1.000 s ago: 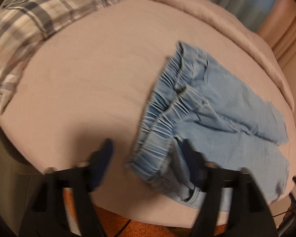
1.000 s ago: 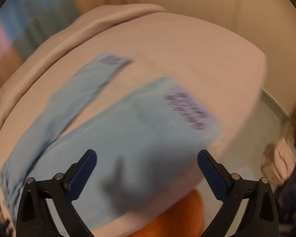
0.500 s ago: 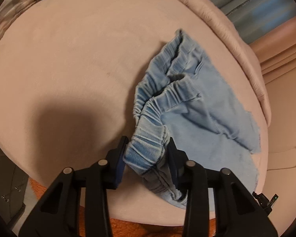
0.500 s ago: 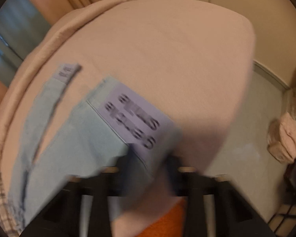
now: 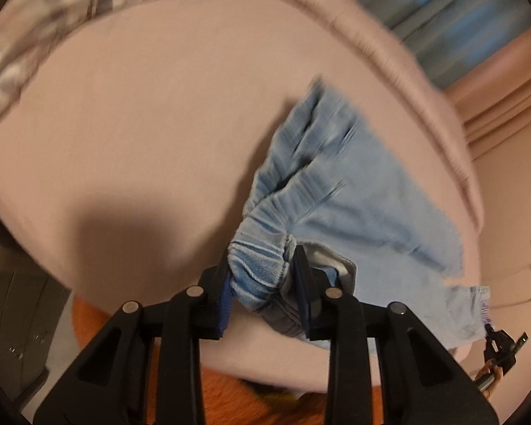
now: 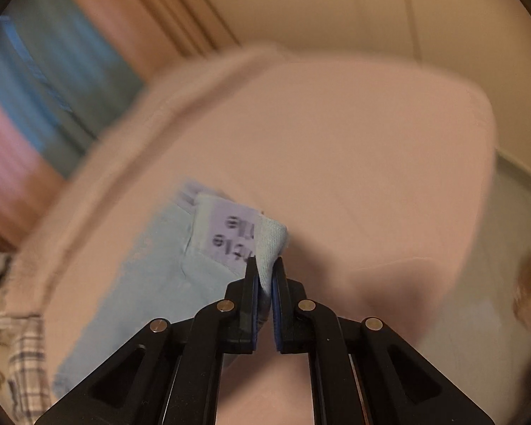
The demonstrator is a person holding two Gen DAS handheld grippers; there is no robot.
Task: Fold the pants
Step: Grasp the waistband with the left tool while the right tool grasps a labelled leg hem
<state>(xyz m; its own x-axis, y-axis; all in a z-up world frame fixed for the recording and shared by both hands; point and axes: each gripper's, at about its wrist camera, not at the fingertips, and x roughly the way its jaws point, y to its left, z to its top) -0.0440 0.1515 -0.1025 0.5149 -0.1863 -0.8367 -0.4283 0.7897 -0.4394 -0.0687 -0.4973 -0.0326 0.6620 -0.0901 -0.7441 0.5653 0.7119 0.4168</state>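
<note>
Light blue denim pants (image 5: pixel 354 209) lie spread on a pink bed (image 5: pixel 141 134). My left gripper (image 5: pixel 262 276) is shut on the bunched elastic waistband (image 5: pixel 258 265) at the near corner, lifted a little off the bed. In the right wrist view the pants (image 6: pixel 141 283) stretch away to the lower left. My right gripper (image 6: pixel 264 276) is shut on the leg hem (image 6: pixel 270 248), next to a pale cuff patch with dark lettering (image 6: pixel 226 233). The other gripper's black tip (image 5: pixel 501 349) shows at the far right of the left wrist view, holding that hem.
A plaid cloth (image 5: pixel 70 3) lies at the bed's far left. A rolled pink edge (image 5: pixel 407 81) borders the far side, with blue and pink curtains (image 5: pixel 470 28) behind. An orange surface (image 5: pixel 99 322) shows below the bed's near edge. Floor (image 6: pixel 495 248) lies right of the bed.
Both grippers went from open above the pants to shut, the left on the waistband and the right on the leg hem. The held corners have risen slightly off the bed.
</note>
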